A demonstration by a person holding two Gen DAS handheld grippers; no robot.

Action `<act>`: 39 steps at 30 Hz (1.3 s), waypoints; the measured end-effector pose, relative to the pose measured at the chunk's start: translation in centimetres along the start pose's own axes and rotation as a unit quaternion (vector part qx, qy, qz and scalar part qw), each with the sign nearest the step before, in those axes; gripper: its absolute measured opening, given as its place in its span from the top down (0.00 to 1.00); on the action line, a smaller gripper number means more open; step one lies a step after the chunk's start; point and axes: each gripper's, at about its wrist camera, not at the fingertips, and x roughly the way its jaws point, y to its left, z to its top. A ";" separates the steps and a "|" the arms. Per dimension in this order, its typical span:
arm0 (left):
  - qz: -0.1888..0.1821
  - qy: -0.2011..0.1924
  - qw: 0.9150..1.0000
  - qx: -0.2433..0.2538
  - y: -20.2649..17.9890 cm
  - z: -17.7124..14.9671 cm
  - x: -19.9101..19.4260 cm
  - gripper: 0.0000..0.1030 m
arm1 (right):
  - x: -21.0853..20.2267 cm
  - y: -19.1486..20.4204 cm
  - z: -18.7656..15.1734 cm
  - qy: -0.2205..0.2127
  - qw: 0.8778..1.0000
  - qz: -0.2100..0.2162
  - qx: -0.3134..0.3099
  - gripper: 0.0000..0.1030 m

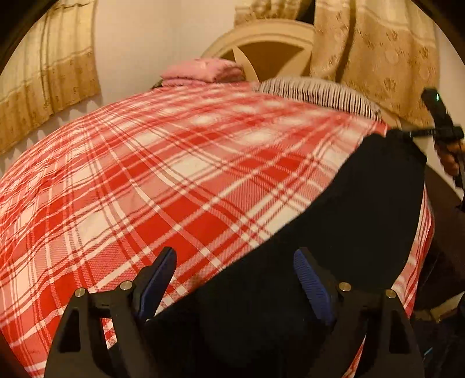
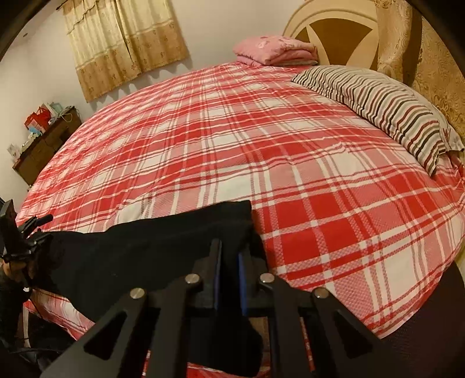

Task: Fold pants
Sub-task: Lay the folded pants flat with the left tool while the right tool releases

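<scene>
Black pants [image 1: 334, 221] lie along the near edge of a bed with a red and white plaid cover [image 1: 162, 162]. My left gripper [image 1: 235, 261] is open, its blue-padded fingers standing wide apart over one end of the pants. My right gripper [image 2: 229, 256] is shut on the other end of the pants [image 2: 139, 250], with black cloth pinched between its pads. The right gripper also shows in the left wrist view [image 1: 441, 128] at the far right end of the pants. The left gripper shows at the left edge of the right wrist view [image 2: 17, 232].
A striped pillow [image 2: 386, 113] and a folded pink blanket [image 2: 276, 49] lie by the round headboard [image 2: 334, 26]. A wooden dresser [image 2: 46, 142] with bags on top stands by the far side. Beige curtains [image 2: 125, 37] hang on the wall.
</scene>
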 end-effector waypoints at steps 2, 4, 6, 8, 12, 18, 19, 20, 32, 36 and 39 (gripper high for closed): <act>0.014 0.012 0.999 0.027 -0.5 -0.1 0.7 0.19 | -0.2 0.3 0.3 -0.002 1.000 0.002 -0.003 0.88; 0.025 0.013 0.999 0.042 -0.8 -0.1 1.2 0.27 | -0.4 0.8 0.7 -0.006 1.000 0.001 -0.012 0.88; 0.025 0.025 0.998 0.043 -0.7 0.0 1.8 0.68 | -0.6 1.3 1.3 -0.012 1.000 0.003 -0.018 0.89; 0.013 0.036 0.999 0.035 -0.5 -0.1 2.1 0.88 | -0.8 1.7 1.8 -0.017 1.000 0.003 -0.023 0.89; 0.005 0.026 0.998 0.058 -1.3 -0.7 1.5 0.97 | -0.7 1.9 2.0 -0.020 0.999 -0.003 -0.028 0.89; -0.018 -0.023 1.000 -0.001 0.6 -0.1 -1.2 0.98 | -1.8 1.9 2.7 -0.053 0.998 -0.002 -0.022 0.89; -0.017 -0.026 1.000 -0.006 0.9 0.0 -1.4 0.98 | -1.9 2.0 2.8 -0.057 0.998 -0.002 -0.022 0.89; -0.010 -0.025 1.000 -0.005 1.0 0.1 -1.4 0.98 | -2.0 2.0 2.9 -0.060 0.998 -0.003 -0.022 0.89; 0.086 0.005 0.996 0.005 0.7 -1.7 -2.0 0.97 | 3.6 -1.3 3.5 -0.038 0.996 -0.081 0.031 0.64; 0.037 0.001 0.999 0.020 -2.0 -4.0 -5.6 0.97 | 0.2 -0.6 2.7 -0.083 0.992 -0.088 0.039 0.50; 0.004 0.013 0.999 0.029 -4.5 -6.1 -6.1 0.97 | -2.0 2.4 1.7 -0.102 0.992 -0.072 -0.003 0.46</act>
